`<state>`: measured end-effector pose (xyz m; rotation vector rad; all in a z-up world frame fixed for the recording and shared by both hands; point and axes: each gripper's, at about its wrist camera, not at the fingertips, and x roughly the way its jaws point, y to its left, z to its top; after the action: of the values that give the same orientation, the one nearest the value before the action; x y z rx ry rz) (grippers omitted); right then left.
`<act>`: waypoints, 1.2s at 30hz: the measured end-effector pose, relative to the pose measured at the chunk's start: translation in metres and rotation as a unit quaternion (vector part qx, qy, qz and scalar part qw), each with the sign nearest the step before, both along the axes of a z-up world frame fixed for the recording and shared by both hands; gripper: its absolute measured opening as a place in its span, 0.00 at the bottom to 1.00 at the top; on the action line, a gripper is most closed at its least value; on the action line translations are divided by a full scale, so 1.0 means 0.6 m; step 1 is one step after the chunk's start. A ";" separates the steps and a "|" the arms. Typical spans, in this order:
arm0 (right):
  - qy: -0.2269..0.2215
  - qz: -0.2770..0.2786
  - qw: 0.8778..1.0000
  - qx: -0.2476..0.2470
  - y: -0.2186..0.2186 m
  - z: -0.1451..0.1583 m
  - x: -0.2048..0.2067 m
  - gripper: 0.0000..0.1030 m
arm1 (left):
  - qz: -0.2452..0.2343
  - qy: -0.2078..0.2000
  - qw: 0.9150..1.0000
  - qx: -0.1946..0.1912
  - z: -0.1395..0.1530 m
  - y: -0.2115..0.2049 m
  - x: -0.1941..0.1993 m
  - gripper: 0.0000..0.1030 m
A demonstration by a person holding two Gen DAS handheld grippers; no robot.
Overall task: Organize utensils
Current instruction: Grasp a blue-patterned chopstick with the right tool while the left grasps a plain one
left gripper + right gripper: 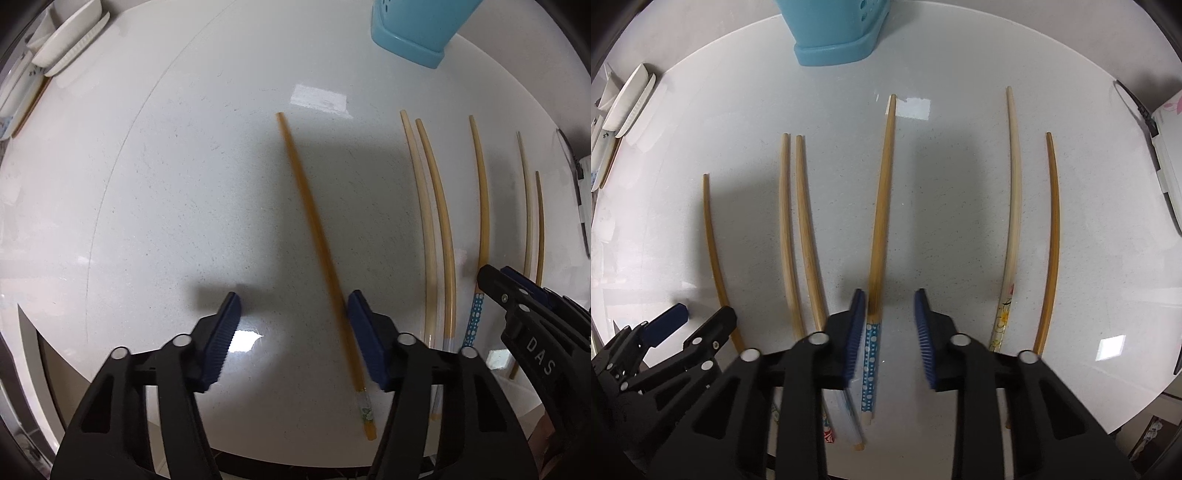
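On the white speckled round tabletop (960, 240), six slender wooden chopsticks are laid out roughly parallel, well short of the light-blue perforated plastic utensil holder (834, 33) standing at the far edge. The left gripper (291, 332) is seen with its fingers spread wide, and an amber-brown chopstick with a small patterned band near its butt (317, 236) lies slanted between them, touching or nearly touching the right blue pad (364, 332); nothing is gripped. The right gripper (889, 332) is likewise parted, straddling a bamboo chopstick with a blue white-dotted handle (881, 206), which lies flat between the pads and just beside the left one. Each stick is judged light, stiff and smooth, prone to roll or pivot if pinched off centre, so a hold across the thicker handle end, squarely between the ribbed pads, is thought safest. What the holder contains cannot be told, since only its base and lower wall are shown. At the left rim of the table, stacked white ceramic dishes (628, 103) are seen, and nothing can be made out in them.
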<state>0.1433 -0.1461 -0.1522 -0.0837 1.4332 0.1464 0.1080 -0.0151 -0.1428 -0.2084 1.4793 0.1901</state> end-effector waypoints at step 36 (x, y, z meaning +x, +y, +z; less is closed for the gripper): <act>-0.081 -0.041 0.995 0.040 -0.024 0.096 -0.034 0.06 | -0.032 -0.102 0.994 0.008 0.105 0.035 0.018 0.06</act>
<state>0.1228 -0.1602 -0.0949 0.0289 1.2653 0.1274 0.1186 0.0057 -0.0795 -0.1615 1.2784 0.1249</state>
